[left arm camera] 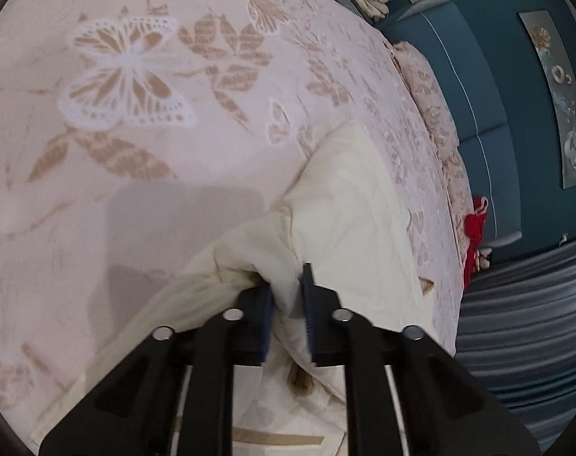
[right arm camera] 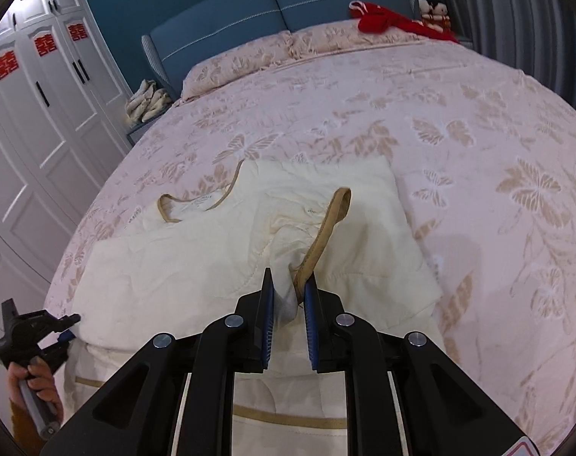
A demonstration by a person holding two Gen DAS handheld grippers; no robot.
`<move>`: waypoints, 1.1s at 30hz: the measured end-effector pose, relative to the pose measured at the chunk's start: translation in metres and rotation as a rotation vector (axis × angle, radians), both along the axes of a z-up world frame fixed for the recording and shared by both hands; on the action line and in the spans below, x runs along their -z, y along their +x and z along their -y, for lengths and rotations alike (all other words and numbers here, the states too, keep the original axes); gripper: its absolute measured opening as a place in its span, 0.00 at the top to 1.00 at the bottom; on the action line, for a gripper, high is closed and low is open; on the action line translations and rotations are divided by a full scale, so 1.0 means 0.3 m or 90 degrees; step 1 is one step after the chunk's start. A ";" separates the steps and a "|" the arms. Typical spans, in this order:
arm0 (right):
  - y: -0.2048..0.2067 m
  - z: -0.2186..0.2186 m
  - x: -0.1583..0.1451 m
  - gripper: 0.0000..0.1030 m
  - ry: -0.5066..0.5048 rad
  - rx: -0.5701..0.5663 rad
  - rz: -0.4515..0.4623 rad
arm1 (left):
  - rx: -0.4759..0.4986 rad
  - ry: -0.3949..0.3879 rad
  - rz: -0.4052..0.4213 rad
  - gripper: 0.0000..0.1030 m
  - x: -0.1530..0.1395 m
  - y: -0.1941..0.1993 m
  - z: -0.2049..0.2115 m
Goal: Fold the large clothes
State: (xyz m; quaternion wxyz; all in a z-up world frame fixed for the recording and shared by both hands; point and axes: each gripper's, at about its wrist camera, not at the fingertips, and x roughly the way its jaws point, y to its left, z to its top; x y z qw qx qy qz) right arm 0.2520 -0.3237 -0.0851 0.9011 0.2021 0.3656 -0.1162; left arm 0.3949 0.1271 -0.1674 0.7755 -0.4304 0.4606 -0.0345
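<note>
Right gripper [right arm camera: 288,300] pinches cream garment [right arm camera: 197,266] at tan-trimmed edge, fabric bunched between pads. Left gripper [left arm camera: 288,296] closed on cream fold too; seen at 8 o'clock in right view, on garment's near-left edge. Garment lies flat on floral bedspread [right arm camera: 459,133], long axis 8 to 2 o'clock, running away from both tools. Tan trim loop [right arm camera: 339,205] at 12 o'clock. Far: pillows [right arm camera: 250,60], red cloth [right arm camera: 386,21], headboard [right arm camera: 212,26]. Fold path unobstructed.
</note>
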 end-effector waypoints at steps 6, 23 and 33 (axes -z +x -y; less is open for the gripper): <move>0.048 0.006 0.249 0.87 -0.014 0.000 -0.133 | 0.035 0.122 0.007 0.93 -0.007 -0.032 0.056; 0.067 -0.326 0.017 0.78 -0.020 -0.089 -0.065 | 0.193 0.403 0.143 0.49 -0.285 -0.176 0.397; 0.165 -0.482 0.202 0.82 -0.051 -0.147 -0.135 | 0.252 0.464 0.102 0.50 -0.100 -0.136 0.541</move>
